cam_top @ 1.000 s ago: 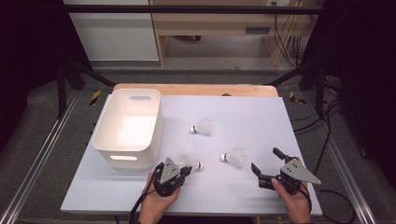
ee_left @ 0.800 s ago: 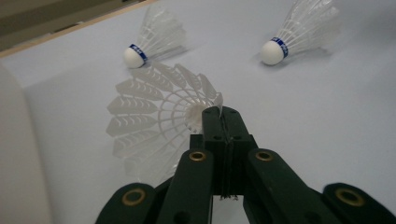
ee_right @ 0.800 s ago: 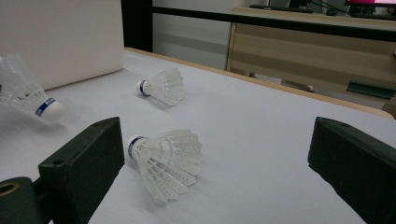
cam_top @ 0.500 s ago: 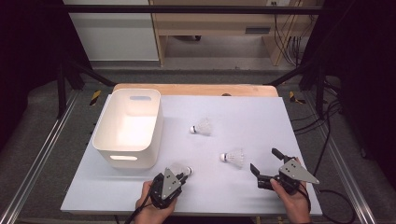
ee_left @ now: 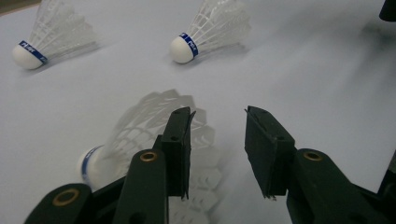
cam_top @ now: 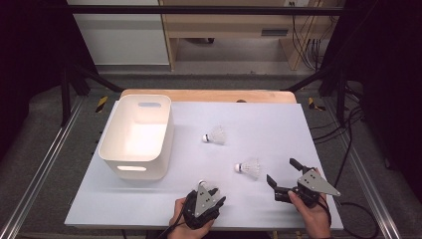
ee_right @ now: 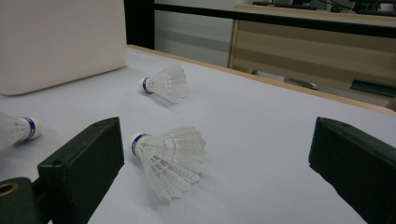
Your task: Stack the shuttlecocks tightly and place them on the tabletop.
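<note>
The left claw (ee_left: 217, 140) had just been opening, its shuttlecock (ee_left: 154, 135) loose at nine o'clock, so it should re-center first.

High view overhead; gripper views low — shared shuttlecocks (cam_top: 248, 168).

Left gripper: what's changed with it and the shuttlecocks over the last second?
The left gripper slid back toward the table's near edge, dragging the nearest shuttlecock along. Its jaws have just been opening; the feathers now lie beside and under one jaw, not pinched. The right gripper, the other two shuttlecocks and the white bin stayed put.
</note>
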A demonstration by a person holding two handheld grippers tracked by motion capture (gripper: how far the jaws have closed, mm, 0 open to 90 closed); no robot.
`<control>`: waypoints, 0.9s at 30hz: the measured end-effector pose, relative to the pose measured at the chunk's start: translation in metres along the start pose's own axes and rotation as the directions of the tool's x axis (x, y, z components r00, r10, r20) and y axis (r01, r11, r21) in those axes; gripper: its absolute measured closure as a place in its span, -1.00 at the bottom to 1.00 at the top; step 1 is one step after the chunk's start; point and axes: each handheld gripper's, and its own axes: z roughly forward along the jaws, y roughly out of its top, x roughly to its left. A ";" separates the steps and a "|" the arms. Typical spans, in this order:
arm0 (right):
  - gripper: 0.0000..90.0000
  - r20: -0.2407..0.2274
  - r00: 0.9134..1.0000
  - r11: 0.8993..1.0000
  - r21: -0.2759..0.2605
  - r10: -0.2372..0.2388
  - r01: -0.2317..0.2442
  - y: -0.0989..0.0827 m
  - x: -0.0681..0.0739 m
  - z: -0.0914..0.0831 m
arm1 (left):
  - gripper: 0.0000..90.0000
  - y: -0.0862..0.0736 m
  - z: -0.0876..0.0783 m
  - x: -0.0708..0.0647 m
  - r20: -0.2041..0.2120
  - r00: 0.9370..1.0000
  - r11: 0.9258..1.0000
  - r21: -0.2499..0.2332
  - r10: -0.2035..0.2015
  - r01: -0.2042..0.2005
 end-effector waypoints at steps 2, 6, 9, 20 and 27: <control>-0.92 0.002 1.000 1.000 0.000 0.000 0.000 0.000 0.000 0.000 | 0.35 0.000 0.005 -0.003 0.007 1.000 1.000 0.002 0.006 -0.006; -0.92 0.000 1.000 1.000 0.001 0.002 -0.002 0.000 -0.001 0.000 | 0.31 0.000 0.004 -0.004 0.016 1.000 1.000 0.002 0.010 -0.010; -0.92 -0.002 1.000 1.000 0.003 0.000 0.000 0.000 0.000 0.000 | 0.22 0.002 -0.001 -0.005 0.029 1.000 1.000 -0.017 0.011 -0.010; -0.92 -0.001 1.000 1.000 0.005 -0.005 0.005 0.000 0.000 0.000 | -0.05 0.024 -0.041 0.006 0.074 0.996 0.989 -0.138 0.055 -0.044; -0.92 -0.001 1.000 1.000 0.005 -0.006 0.006 0.000 0.000 0.000 | -0.25 0.016 -0.036 0.036 0.095 0.989 0.991 -0.081 0.110 -0.102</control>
